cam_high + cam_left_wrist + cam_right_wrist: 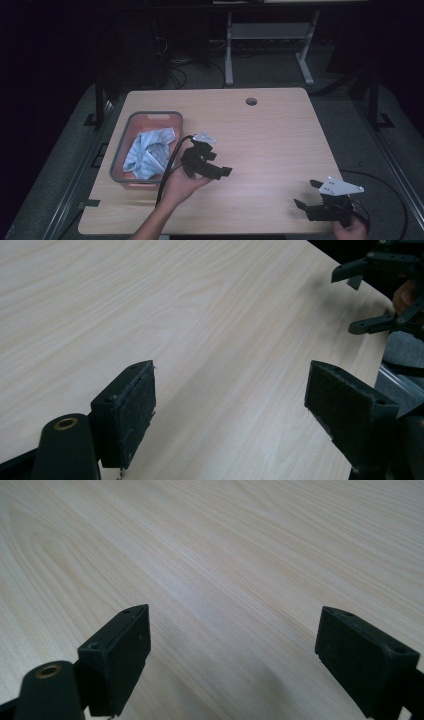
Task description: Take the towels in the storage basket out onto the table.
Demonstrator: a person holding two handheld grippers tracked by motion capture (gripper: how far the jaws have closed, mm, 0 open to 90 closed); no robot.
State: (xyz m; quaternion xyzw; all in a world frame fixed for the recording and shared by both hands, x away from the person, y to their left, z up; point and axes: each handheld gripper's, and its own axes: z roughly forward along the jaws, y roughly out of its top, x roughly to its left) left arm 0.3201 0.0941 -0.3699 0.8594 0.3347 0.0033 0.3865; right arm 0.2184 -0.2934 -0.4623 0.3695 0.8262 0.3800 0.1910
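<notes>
A crumpled blue-and-white striped cloth [147, 152] lies in a grey-rimmed pink basin [152, 114] on the left part of the wooden table [270, 145]. Just right of the basin, a hand holds my left gripper [219, 163] [230, 377] above the table, pointing right. It is open, and between its jaws is bare wood. My right gripper [306, 193] [232, 617] sits near the front right corner, pointing left. It is open over bare wood and holds nothing. In the left gripper view the right gripper [350, 300] appears far off at the table's edge.
A round cable hole [251, 101] sits near the table's far edge. Black cables trail from both grippers, one looping off the right side [385, 192]. Behind the table stands a white desk frame [229, 50] on a dark floor.
</notes>
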